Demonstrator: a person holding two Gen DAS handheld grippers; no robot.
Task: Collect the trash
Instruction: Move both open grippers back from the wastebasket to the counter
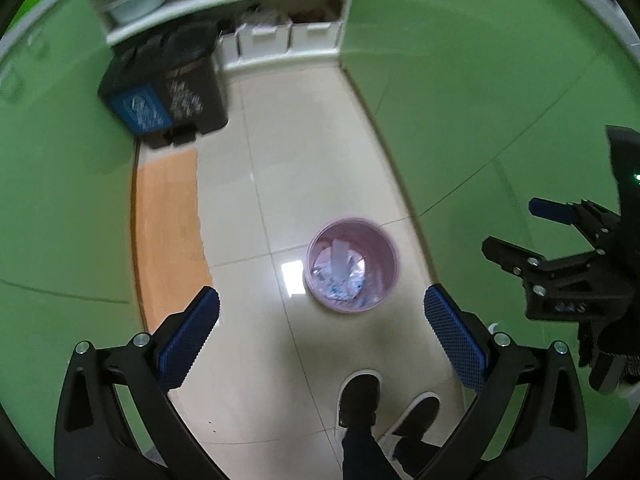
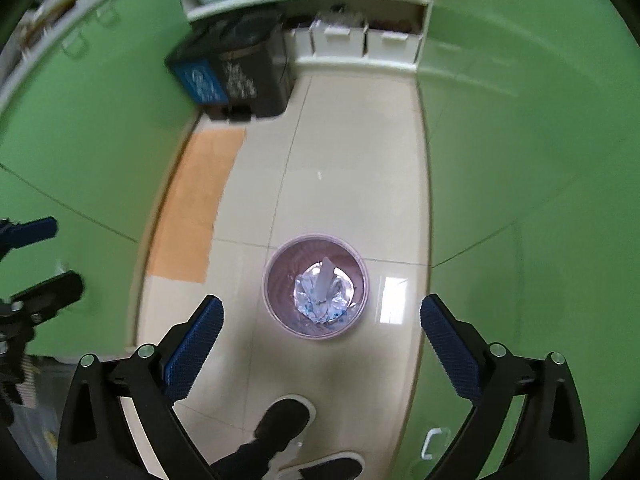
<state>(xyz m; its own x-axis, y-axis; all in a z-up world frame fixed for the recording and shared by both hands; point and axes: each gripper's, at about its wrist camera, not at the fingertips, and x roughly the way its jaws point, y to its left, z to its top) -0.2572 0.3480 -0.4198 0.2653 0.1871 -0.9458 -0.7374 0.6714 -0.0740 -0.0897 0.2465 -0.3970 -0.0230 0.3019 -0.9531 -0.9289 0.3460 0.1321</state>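
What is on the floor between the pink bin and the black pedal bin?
Only bare tile: the pink bin and black pedal bin have nothing between them. The orange mat lies beside that stretch. The right wrist view shows this.

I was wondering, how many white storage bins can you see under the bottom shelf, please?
3: they stand side by side on the white base at the far end of the floor, left bin, middle bin, right bin. The dark pedal bin may hide more.

Open tile floor (image 2: 340, 152) around pink bin (image 2: 316, 286), green cabinets (image 2: 520, 140) flanking, shoes (image 2: 286, 420) near
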